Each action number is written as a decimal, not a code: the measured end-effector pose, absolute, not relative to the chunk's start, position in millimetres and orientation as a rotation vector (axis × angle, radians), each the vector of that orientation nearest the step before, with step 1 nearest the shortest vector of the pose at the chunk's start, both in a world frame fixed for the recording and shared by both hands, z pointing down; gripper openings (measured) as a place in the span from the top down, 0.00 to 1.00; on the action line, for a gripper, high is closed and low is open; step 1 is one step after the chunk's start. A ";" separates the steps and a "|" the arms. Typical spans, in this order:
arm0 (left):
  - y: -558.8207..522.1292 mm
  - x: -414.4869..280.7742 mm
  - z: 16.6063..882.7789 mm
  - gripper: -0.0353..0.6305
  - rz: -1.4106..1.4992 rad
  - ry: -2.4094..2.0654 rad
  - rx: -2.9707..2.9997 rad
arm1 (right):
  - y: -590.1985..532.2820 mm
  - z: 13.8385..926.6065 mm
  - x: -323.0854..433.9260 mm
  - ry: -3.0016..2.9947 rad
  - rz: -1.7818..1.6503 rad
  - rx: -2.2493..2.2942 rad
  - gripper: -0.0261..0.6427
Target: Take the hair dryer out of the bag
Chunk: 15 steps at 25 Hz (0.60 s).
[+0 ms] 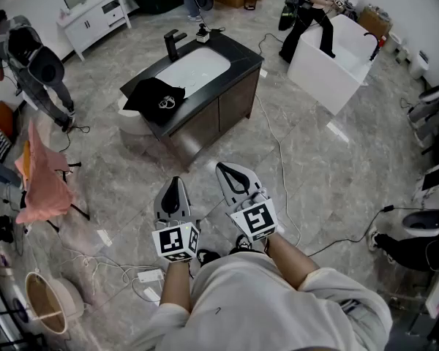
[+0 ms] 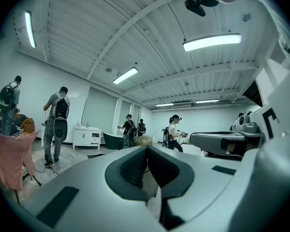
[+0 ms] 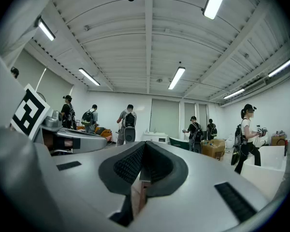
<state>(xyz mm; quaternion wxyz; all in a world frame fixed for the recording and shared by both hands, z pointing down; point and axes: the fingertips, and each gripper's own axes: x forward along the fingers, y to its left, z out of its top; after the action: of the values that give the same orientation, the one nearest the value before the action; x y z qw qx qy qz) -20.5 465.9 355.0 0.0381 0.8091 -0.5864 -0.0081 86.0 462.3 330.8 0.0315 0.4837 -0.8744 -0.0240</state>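
Down at the bottom of the head view we hold two grippers side by side over the marble floor (image 1: 314, 167), the left gripper (image 1: 175, 185) and the right gripper (image 1: 227, 172), both pointing level and away from us. Each gripper's own view shows its two jaws pressed together, pad against pad, with only the room beyond them, so both are closed and empty.

Ahead we count one vanity (image 1: 227, 101) with a black top, one white basin (image 1: 194, 70) sunk into it, and one black faucet (image 1: 173, 44) behind the basin. One black bag (image 1: 155, 95) with a pale emblem lies slumped on the near-left end of that top, just beside the basin. We cannot see the hair dryer itself; only the bag's dark cloth shows.

The bag lies well apart from both grippers, across a stretch of floor and up on the counter. It sits ahead and slightly left of the left gripper, further left still of the right one.

Around the room we count one white bathtub (image 1: 329, 72), one white cabinet (image 1: 95, 17), one pink cloth (image 1: 40, 185) and one woven basket (image 1: 47, 302). Three other people show in the head view.
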 end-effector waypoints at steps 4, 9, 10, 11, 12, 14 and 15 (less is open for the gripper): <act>472.6 -19.0 353.8 0.92 -0.019 -1.788 2.483 | 469.8 329.8 83.8 -2.698 -0.090 1.481 0.97; 476.2 -15.1 355.1 0.92 -0.006 -1.778 2.488 | 470.4 333.4 90.5 -2.691 -0.101 1.497 0.97; 476.3 -14.6 354.7 0.92 -0.005 -1.778 2.489 | 470.5 332.9 91.9 -2.686 -0.084 1.503 0.97; 476.4 -14.1 354.3 0.92 -0.004 -1.777 2.489 | 470.0 333.1 93.2 -2.685 -0.082 1.506 0.97; 476.5 -13.7 354.0 0.92 -0.003 -1.777 2.489 | 468.8 334.3 94.3 -2.689 -0.100 1.506 0.97; 477.7 -13.5 354.2 0.92 0.002 -1.778 2.489 | 467.6 337.0 94.9 -2.695 -0.123 1.503 0.97; 478.6 -13.8 354.8 0.92 0.005 -1.777 2.489 | 468.3 337.6 94.3 -2.698 -0.118 1.500 0.97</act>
<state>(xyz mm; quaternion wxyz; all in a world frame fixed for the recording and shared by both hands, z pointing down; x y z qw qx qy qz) -13.8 478.6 354.8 0.0418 0.8131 -0.5806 0.0016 94.3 468.3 337.6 0.0262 0.4855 -0.8730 -0.0383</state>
